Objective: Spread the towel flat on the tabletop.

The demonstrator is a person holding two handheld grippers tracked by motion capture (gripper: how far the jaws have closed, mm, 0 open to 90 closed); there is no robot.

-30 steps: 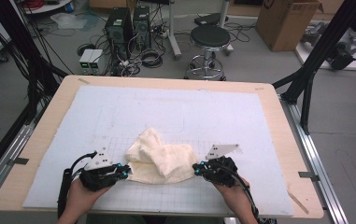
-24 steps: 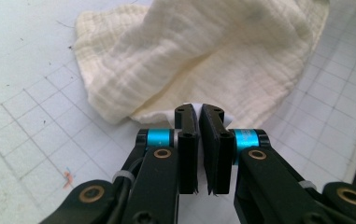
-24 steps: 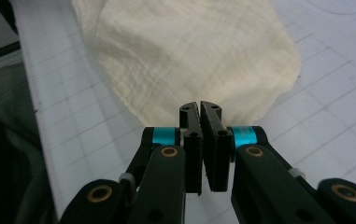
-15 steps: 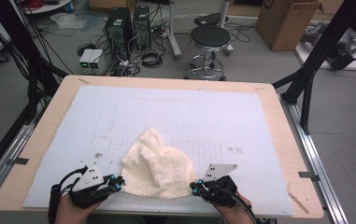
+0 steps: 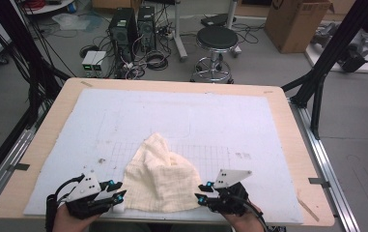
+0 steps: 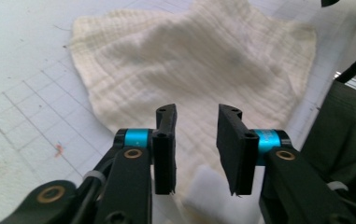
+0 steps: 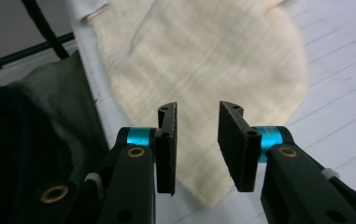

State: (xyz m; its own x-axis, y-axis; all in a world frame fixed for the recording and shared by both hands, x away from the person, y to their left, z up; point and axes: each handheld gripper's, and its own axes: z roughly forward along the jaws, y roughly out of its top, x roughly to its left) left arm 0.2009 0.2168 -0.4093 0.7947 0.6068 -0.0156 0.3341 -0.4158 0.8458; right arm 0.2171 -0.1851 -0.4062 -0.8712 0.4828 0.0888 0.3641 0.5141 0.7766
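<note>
A: What lies on the wooden table (image 5: 295, 123) topped with a white gridded mat (image 5: 210, 125)?

B: A cream-coloured, crinkled woven cloth (image 5: 160, 179), bunched into a rough triangle. It sits in the lower middle of the high view, its point toward the centre of the mat and its wide edge at the near rim.

A: And the left gripper (image 5: 116, 195)?

B: At the lower left of the high view, just beside the cloth's left corner, held in a hand (image 5: 73, 222). In the left gripper view, the left gripper (image 6: 196, 149) has its black jaws spread with a clear gap, nothing between them. The cloth (image 6: 194, 60) fills the upper part of that frame, and a small white patch lies beneath the jaws; what it is, I cannot tell.

A: The right gripper (image 5: 201, 193)?

B: At the lower right of the high view, just beside the cloth's right corner. In its own view, the right gripper (image 7: 196, 149) also has its jaws apart, holding nothing, with the cloth (image 7: 203, 60) above and below them.

A: Any containers?

B: A brown cardboard box (image 5: 295, 21) stands on the floor at the upper right, well apart from the table; its contents are hidden. A black round stool (image 5: 219, 41) stands beyond the far edge.
</note>
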